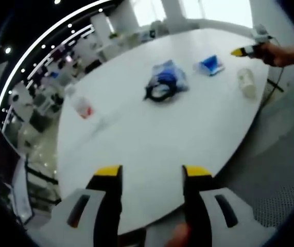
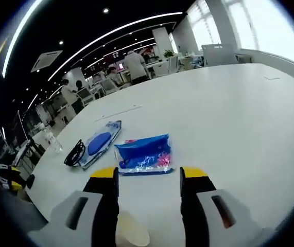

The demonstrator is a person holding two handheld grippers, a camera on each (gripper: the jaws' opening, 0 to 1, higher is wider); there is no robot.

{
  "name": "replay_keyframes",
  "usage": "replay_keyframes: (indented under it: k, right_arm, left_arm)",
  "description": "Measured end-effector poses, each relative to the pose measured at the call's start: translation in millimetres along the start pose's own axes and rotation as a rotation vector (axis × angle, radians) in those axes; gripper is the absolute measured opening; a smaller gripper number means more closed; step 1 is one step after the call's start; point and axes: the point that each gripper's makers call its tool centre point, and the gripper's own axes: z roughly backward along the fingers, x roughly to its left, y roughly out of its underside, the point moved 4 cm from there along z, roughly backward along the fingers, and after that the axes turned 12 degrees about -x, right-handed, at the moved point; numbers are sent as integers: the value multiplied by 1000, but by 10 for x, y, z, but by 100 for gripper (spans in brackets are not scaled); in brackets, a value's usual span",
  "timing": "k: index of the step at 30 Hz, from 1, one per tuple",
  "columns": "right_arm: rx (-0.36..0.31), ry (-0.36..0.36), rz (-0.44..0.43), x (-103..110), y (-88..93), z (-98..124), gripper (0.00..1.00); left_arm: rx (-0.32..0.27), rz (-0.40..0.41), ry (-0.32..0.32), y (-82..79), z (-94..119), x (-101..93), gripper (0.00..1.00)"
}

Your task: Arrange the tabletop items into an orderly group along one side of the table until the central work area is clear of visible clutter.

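A white oval table [image 1: 152,128] carries the items. A blue packet [image 1: 210,65] lies near a flat blue package [image 1: 167,77] with a black coiled cable [image 1: 158,92] on it. A paper cup [image 1: 246,82] lies on its side near the right edge. My left gripper [image 1: 152,172] stands open over the near table edge, nothing between its jaws. My right gripper [image 2: 149,175] is open too, the blue packet [image 2: 144,153] just beyond its tips and the cup [image 2: 131,231] low between the jaws. The blue package [image 2: 99,143] and cable [image 2: 74,153] lie left of the packet.
A clear container with a red label [image 1: 83,107] stands at the table's left side, also seen as a clear container [image 2: 54,141]. A hand [image 1: 280,53] holds the right gripper [image 1: 242,51] at the far right edge. People [image 2: 134,64], desks and chairs fill the room behind.
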Motion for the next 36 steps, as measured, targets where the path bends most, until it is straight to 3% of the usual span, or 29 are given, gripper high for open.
replay_keyframes:
  k: [10,27,30,36]
  right_arm:
    - [49,-83,51,213,131,94,46]
    - [115,-213,25,476,323,114,42]
    - [141,-237,86,527,383,140,42]
    - [137,-302,168,708,402,195,56]
  left_arm:
    - [-10,7,-6,-5,18,16,43]
    - [-16,23,-6,-7,24,23,43]
    - [-17,25,-5,-10,20,23,43]
    - [-18,30,-3,-18,16,21,43]
